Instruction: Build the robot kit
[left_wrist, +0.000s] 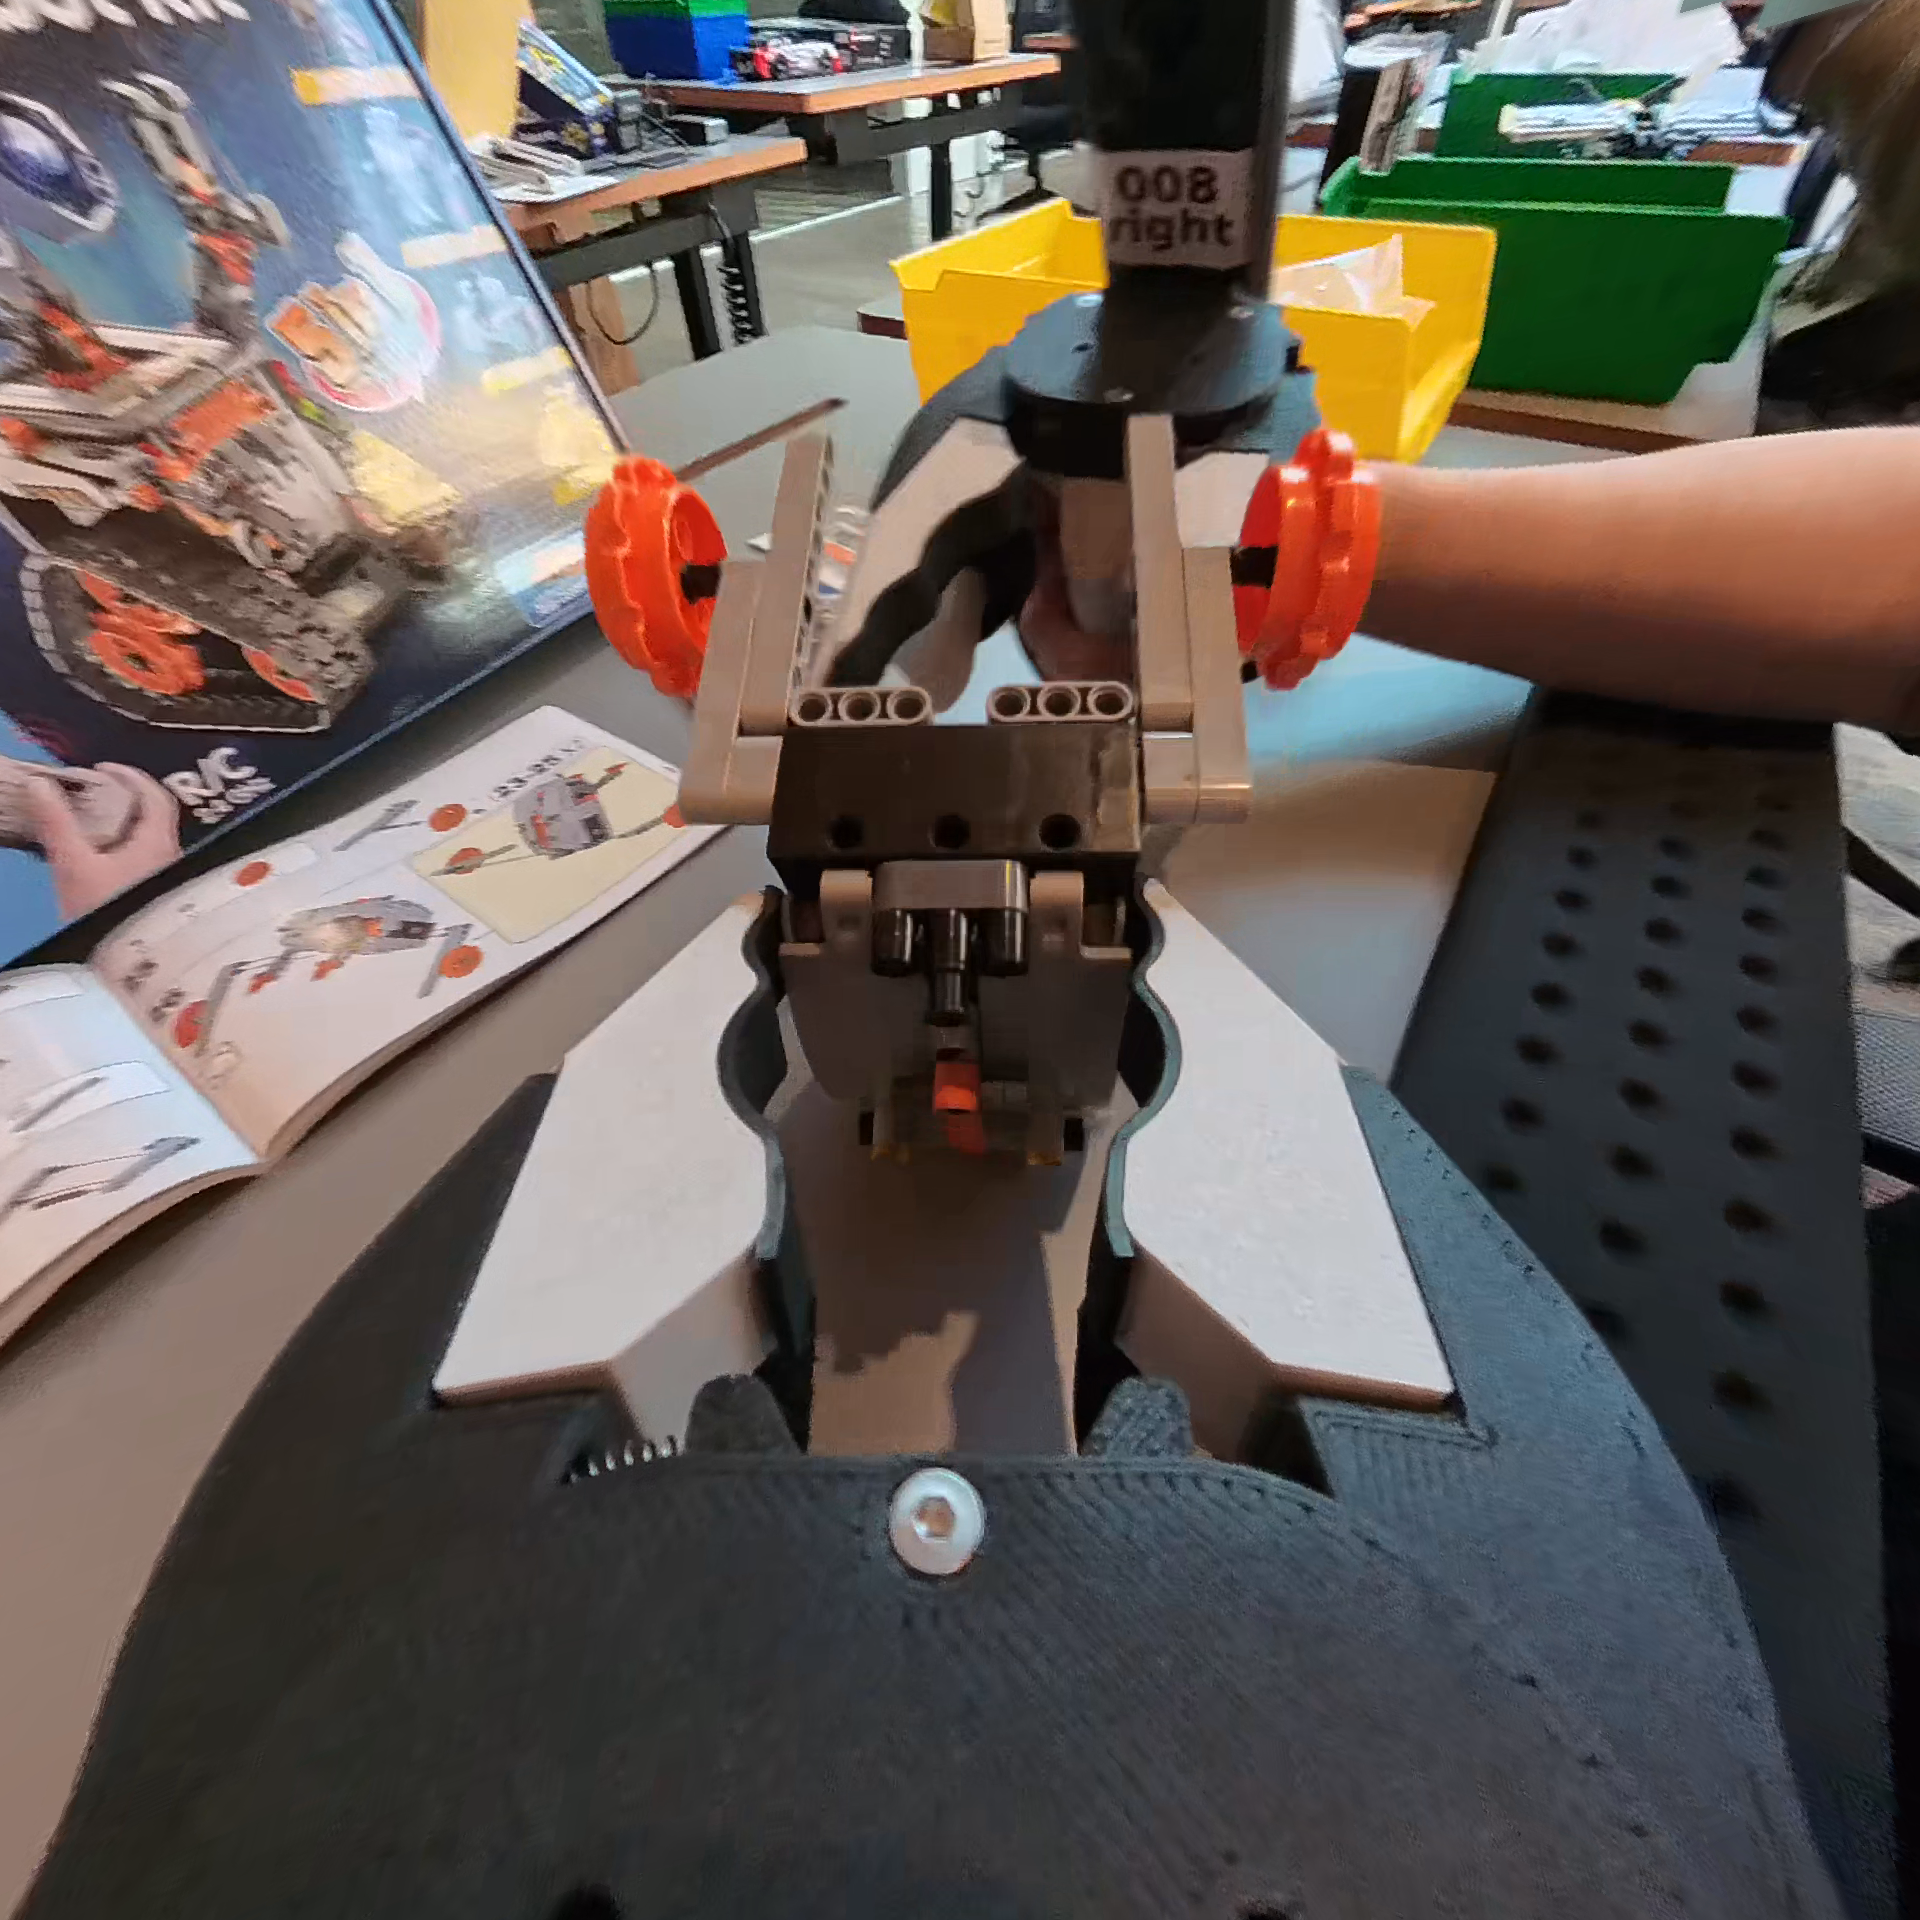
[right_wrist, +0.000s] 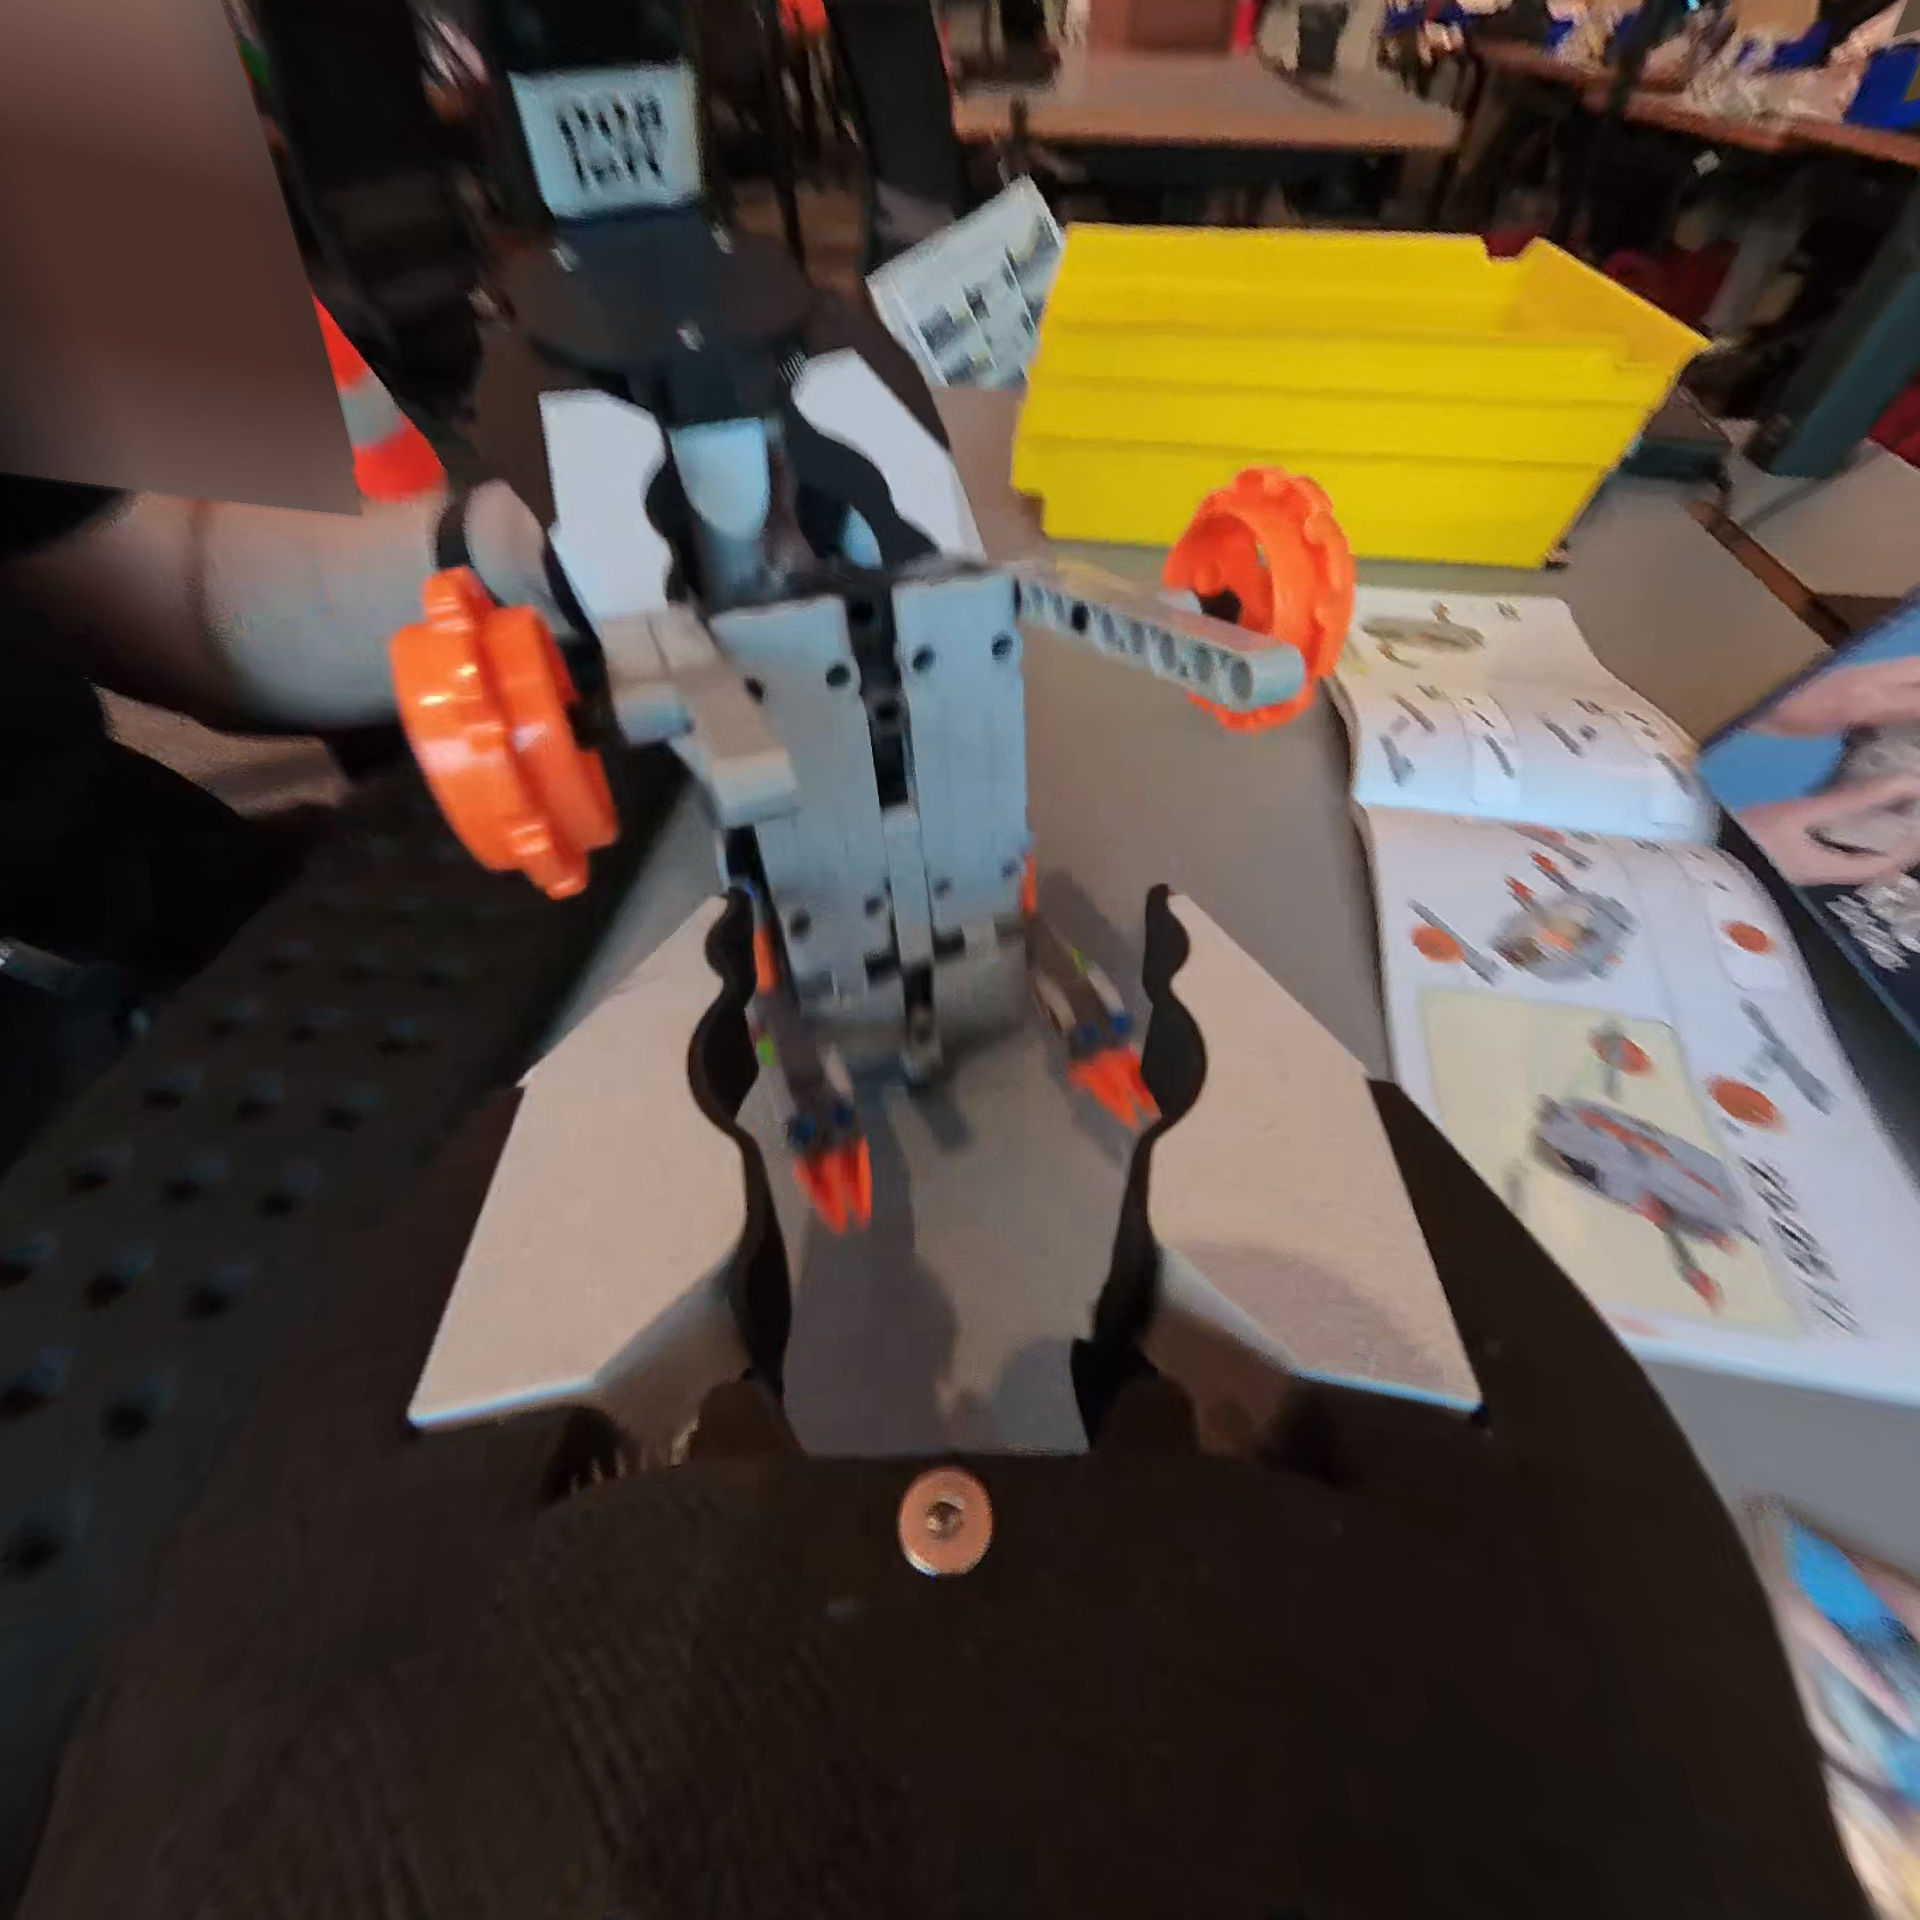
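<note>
A grey and black brick model (left_wrist: 951, 790) with two orange wheels (left_wrist: 649, 577) on grey arms is held above the grey table. My left gripper (left_wrist: 956, 914) is shut on the model's body, one white fingertip on each side. The right gripper (left_wrist: 977, 623) faces it from the far side, between the two wheel arms. In the right wrist view the model (right_wrist: 883, 748) is upright and blurred. My right gripper (right_wrist: 945, 935) is open, its fingertips standing either side of the model's lower end, beside orange-tipped claws (right_wrist: 831, 1174). The left gripper (right_wrist: 748, 551) grips the far end.
An open instruction booklet (left_wrist: 343, 935) (right_wrist: 1558, 935) lies by the propped-up set box (left_wrist: 208, 416). A yellow bin (left_wrist: 1382, 343) (right_wrist: 1330, 395) and a green bin (left_wrist: 1600, 281) stand behind. A black perforated panel (left_wrist: 1662, 1039) flanks one side. A forearm (left_wrist: 1662, 571) reaches in. An orange cone (right_wrist: 374, 416) stands beyond. My hands' fingertips stand some 4 cm from each other.
</note>
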